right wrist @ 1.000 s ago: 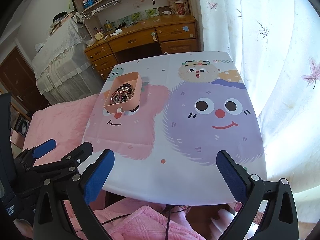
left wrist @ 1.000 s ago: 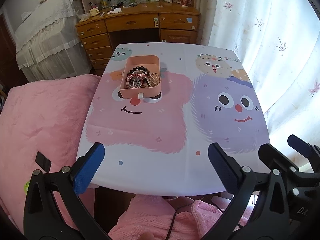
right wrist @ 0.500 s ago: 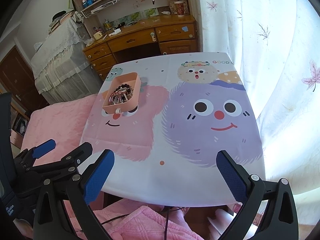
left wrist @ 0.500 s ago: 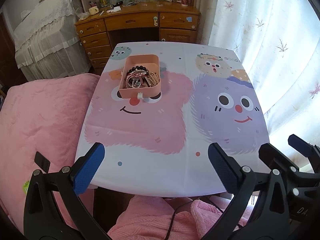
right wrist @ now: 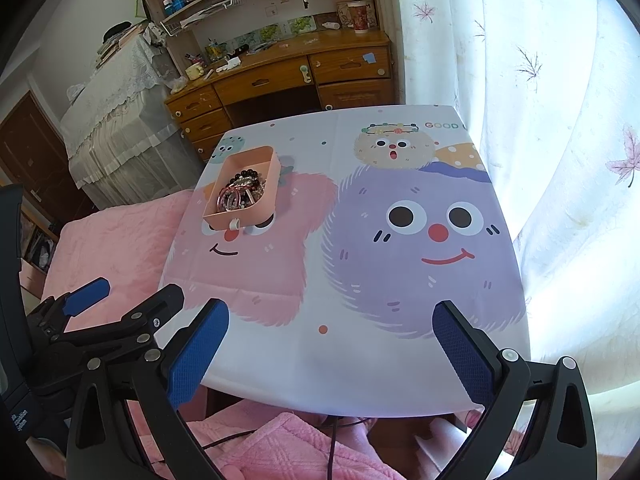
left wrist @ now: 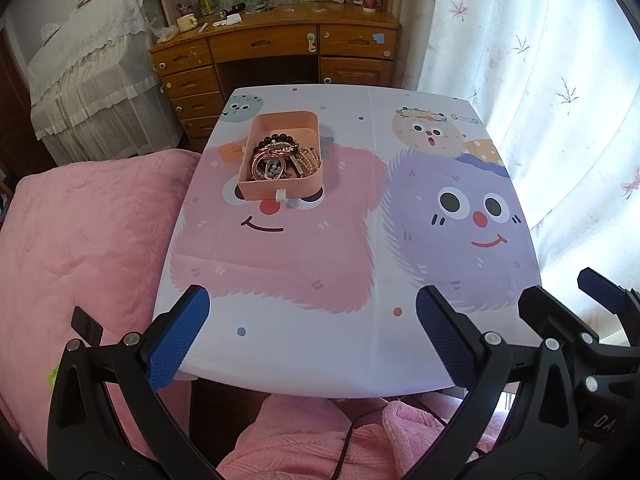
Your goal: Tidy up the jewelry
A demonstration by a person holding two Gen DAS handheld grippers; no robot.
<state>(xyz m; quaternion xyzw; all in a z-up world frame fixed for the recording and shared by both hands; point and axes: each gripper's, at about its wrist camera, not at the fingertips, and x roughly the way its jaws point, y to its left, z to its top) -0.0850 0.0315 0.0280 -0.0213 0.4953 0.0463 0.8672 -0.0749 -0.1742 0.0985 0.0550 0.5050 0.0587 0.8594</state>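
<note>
Both views drifted slightly back, left claw (left wrist: 312, 334) wide, right claw (right wrist: 330, 354) wide, jewelry (left wrist: 280, 158) in pink tray (left wrist: 280, 190)

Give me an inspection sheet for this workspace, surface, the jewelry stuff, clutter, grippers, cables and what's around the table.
Surface: small table under a cartoon-monster cloth, pink and purple faces.
Job's things: pink tray on the far left part of the table, holding a tangled pile of bracelets; dark beads and pink rings show, single pieces cannot be told apart.
Clutter: nothing seen on the cloth beside the tray.
Grippers: left gripper and right gripper both open, empty, at the near table edge.
Cables: a black cable runs down over the pink fabric below the table edge.
Surroundings: pink blanket to the left, wooden desk behind, curtain to the right.
</note>
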